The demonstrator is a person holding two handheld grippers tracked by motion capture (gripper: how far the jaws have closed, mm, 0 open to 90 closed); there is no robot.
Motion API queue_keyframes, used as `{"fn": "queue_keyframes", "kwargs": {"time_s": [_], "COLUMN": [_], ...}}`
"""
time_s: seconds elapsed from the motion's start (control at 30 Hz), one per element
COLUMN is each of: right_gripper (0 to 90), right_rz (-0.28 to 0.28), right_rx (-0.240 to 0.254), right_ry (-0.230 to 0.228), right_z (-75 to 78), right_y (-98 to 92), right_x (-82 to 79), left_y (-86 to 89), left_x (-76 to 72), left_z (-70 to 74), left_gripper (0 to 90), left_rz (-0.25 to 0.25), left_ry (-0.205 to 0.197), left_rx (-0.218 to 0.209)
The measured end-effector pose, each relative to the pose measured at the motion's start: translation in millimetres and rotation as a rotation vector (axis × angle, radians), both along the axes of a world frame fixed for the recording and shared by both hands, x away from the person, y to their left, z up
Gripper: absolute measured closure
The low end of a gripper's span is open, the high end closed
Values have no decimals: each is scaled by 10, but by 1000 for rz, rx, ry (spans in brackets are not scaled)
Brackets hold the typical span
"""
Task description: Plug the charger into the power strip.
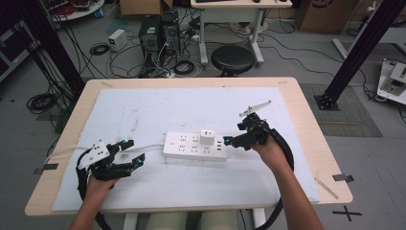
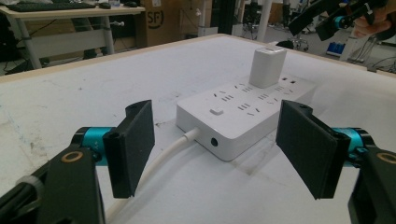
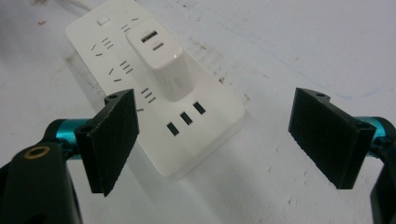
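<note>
A: Step?
B: Looks like approach. One power strip (image 1: 195,146) lies mid-counter (image 1: 306,143) on the white mat (image 1: 143,110), one white charger (image 1: 207,138) plugged upright in it, one cord (image 2: 163,156) off its end.
A: Jaws?
B: Both released, holding nothing. Left gripper (image 1: 128,154) near the strip's cord end, right gripper (image 1: 234,139) just beside the other end.
A: Next?
B: My guess: left steadies the strip, right closes on the charger and pulls up.
</note>
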State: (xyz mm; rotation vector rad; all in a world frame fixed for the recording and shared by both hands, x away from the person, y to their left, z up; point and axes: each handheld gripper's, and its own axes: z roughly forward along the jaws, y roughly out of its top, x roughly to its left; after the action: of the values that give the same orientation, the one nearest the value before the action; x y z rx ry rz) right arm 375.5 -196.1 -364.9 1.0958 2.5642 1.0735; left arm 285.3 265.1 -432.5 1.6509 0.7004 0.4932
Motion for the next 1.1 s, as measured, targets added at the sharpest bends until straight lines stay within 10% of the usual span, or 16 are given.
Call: {"fn": "queue_keyframes", "kwargs": {"time_s": [0.5,0.83,1.1], "right_gripper": [133,133,133], "right_rz": [-79,-99,-112], "right_rx": [70,103,137], "right_ry": [-129,-148,-148], "right_z": [-139,-228,-312], "right_y": [-257,-329,-409], "right_x": [-290,-364,-434], "left_y": [13,14,109], "left_x": [14,-5,4], "left_z": [-3,8,33], "left_gripper": [281,281,285], "left_rz": [13,46,110], "left_ry": [9,-5,-7], "left_rx": [5,13,-58]}}
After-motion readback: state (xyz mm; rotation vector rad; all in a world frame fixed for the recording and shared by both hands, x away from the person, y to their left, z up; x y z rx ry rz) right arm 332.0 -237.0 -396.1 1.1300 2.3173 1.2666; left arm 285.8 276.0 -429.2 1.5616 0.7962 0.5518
